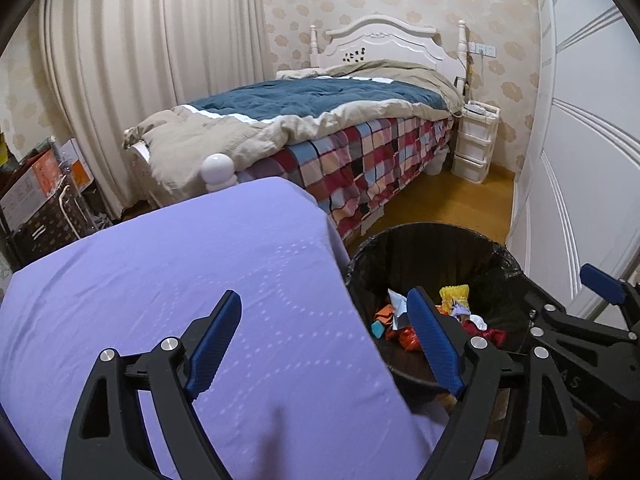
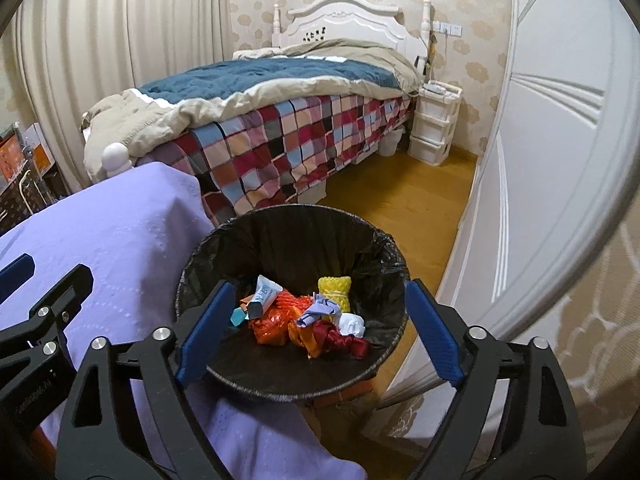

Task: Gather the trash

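Both the left hand-held gripper (image 1: 326, 344) and the right hand-held gripper (image 2: 318, 330) stand wide and empty, the right one above the black-lined trash bin (image 2: 288, 240) holding crumpled wrappers (image 2: 276, 316), beside the purple-covered tabletop (image 1: 180, 264).

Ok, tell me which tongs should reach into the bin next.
Right. The right tongs hang open directly over the bin; the left tongs, also open, sit mostly over the purple cloth.

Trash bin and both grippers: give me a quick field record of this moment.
bin: trash bin, black liner, on the floor beside the purple cloth
contents: tube, yellow foam net, orange wrappers, red ribbon, white scrap
left gripper: open, empty, over the cloth edge
right gripper: open, empty, above the bin
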Demonstrator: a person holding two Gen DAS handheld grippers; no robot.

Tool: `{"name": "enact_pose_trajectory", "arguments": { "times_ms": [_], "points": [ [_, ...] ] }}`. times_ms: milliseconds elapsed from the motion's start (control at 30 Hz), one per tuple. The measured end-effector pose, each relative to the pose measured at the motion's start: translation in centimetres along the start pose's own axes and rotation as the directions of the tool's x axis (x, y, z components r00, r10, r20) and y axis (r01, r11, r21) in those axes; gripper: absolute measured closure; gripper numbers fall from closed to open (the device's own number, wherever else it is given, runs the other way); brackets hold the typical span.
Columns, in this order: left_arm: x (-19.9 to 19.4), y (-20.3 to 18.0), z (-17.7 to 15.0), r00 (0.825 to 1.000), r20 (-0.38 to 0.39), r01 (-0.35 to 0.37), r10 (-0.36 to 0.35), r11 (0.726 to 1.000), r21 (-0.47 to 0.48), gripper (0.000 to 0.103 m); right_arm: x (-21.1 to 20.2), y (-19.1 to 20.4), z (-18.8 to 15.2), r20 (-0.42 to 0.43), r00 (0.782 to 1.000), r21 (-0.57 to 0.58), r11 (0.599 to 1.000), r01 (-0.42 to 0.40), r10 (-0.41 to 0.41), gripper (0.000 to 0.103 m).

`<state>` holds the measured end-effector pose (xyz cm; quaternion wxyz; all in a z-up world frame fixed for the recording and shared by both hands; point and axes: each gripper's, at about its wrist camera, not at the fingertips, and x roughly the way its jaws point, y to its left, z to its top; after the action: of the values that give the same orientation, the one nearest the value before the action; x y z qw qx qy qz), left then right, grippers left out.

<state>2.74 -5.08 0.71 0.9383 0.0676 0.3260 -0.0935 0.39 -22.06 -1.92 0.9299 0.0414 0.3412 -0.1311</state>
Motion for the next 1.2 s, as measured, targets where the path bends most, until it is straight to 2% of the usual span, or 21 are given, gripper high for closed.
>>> {"name": "enact_pose_trajectory", "arguments": {
  "times_ms": [300, 633, 1200],
  "points": [
    [-3.6, 1.5, -1.1, 0.999, 0.035, -0.015, 0.016, 1.000, -0.026, 0.019, -5.0, 1.0, -0.8, 0.066, 0.997, -0.039, 0.999, -0.023, 0.026, 0.016],
    [-6.5, 3.1, -2.5, 0.997, 0.063, -0.045, 0.050, 0.996, -0.072, 0.018, -8.7, 1.6, -1.7, 0.104, 0.993, -0.066, 0.997, -0.046, 0.052, 0.015],
    [-8.1, 3.7, -2.8, 0.993, 0.097, -0.054, 0.062, 0.995, -0.086, 0.018, -10.5, 2.1, -2.0, 0.129, 0.989, -0.080, 0.995, -0.056, 0.066, 0.015]
  ]
}}
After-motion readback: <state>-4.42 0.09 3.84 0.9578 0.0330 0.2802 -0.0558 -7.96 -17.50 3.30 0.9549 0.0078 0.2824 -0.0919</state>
